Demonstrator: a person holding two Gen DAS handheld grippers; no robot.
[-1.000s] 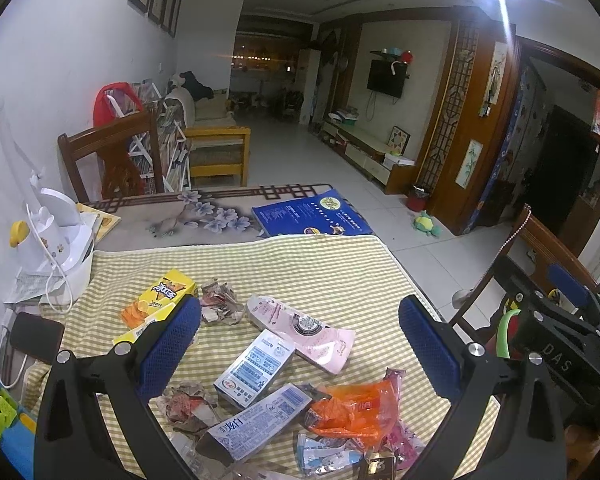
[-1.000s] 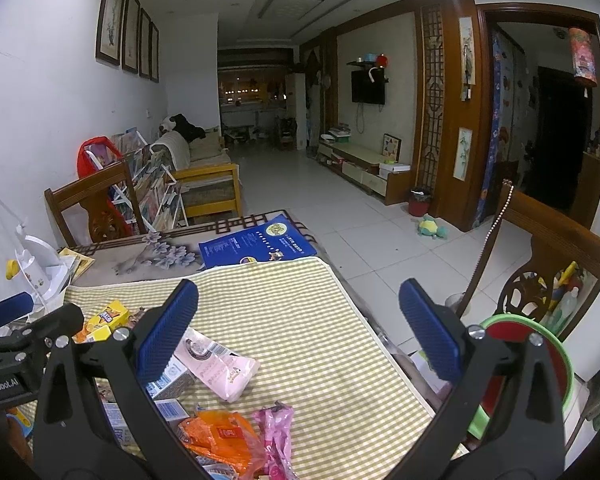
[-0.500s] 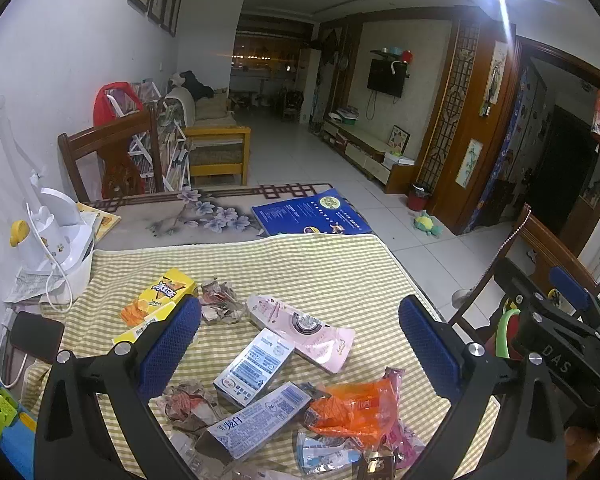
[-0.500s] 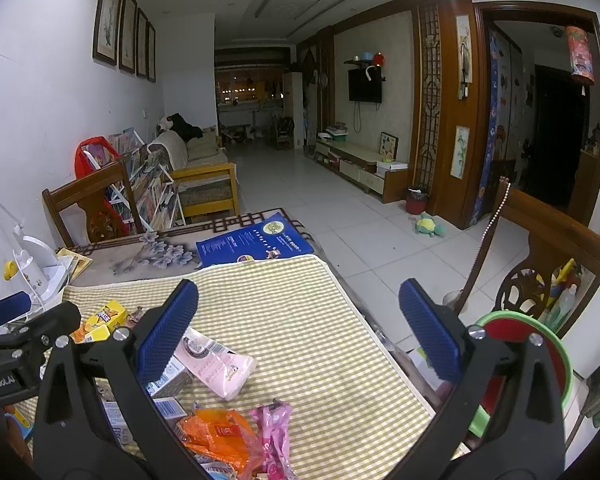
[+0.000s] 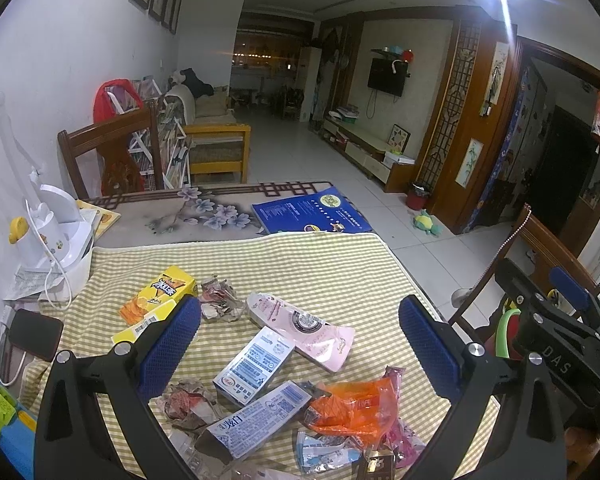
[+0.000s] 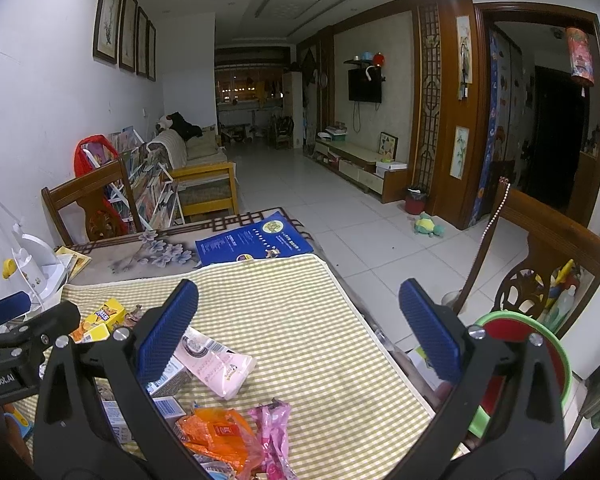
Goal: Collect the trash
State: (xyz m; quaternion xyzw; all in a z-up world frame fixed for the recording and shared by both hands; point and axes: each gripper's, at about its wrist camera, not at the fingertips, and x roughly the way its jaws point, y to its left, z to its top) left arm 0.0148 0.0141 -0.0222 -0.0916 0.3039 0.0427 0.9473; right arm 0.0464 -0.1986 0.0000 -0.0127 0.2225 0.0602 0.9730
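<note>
Trash lies on the yellow checked tablecloth (image 5: 300, 264): a yellow snack box (image 5: 160, 294), crumpled paper (image 5: 220, 298), a pink pouch (image 5: 304, 326), two blue-white cartons (image 5: 254, 366), an orange wrapper (image 5: 352, 406) and a pink wrapper (image 6: 274, 436). My left gripper (image 5: 300, 348) is open and empty above the cartons. My right gripper (image 6: 298, 340) is open and empty over the cloth's right part; the pink pouch (image 6: 216, 364) lies by its left finger. A green-rimmed red bin (image 6: 540, 368) stands past the table's right edge.
A white appliance (image 5: 48, 240) and a black phone (image 5: 34, 338) sit at the table's left. A blue booklet (image 5: 310, 212) lies at the far end. Wooden chairs stand at the far left (image 5: 108, 152) and the right (image 6: 548, 256). Tiled floor lies to the right.
Both grippers stay open and nearly still. The right view has shifted slightly, so the table items sit a little lower and closer.
</note>
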